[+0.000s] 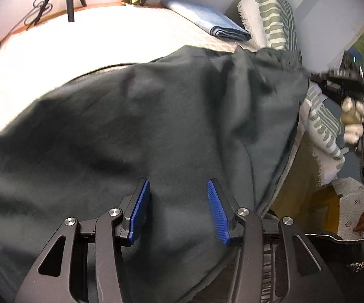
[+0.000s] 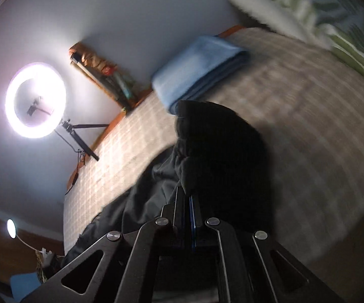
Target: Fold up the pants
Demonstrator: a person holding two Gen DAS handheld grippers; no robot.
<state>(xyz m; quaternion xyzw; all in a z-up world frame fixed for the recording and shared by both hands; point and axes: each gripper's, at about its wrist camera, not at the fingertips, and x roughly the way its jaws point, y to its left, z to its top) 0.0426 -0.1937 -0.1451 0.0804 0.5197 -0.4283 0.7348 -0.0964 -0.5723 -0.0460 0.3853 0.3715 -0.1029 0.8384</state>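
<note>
Pants (image 1: pixel 156 126) dark, rumpled, spread across bed (image 1: pixel 93 40)

Matt dark cloth pants (image 1: pixel 136 126), quilted bedspread (image 1: pixel 86 48)

The pants (image 1: pixel 136 136) run off the left wrist view's lower edge, motion-blurred.

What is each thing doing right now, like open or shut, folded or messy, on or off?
Left gripper: open, over the pants, gripping nothing.
Right gripper: shut on the pants, lifting one edge.
Pants: dark, spread out and rumpled on the bed, not folded yet.
Blue towel: folded flat on the bed.
Ring light: switched on, glowing.
Pillow: propped at the head of the bed.
</note>
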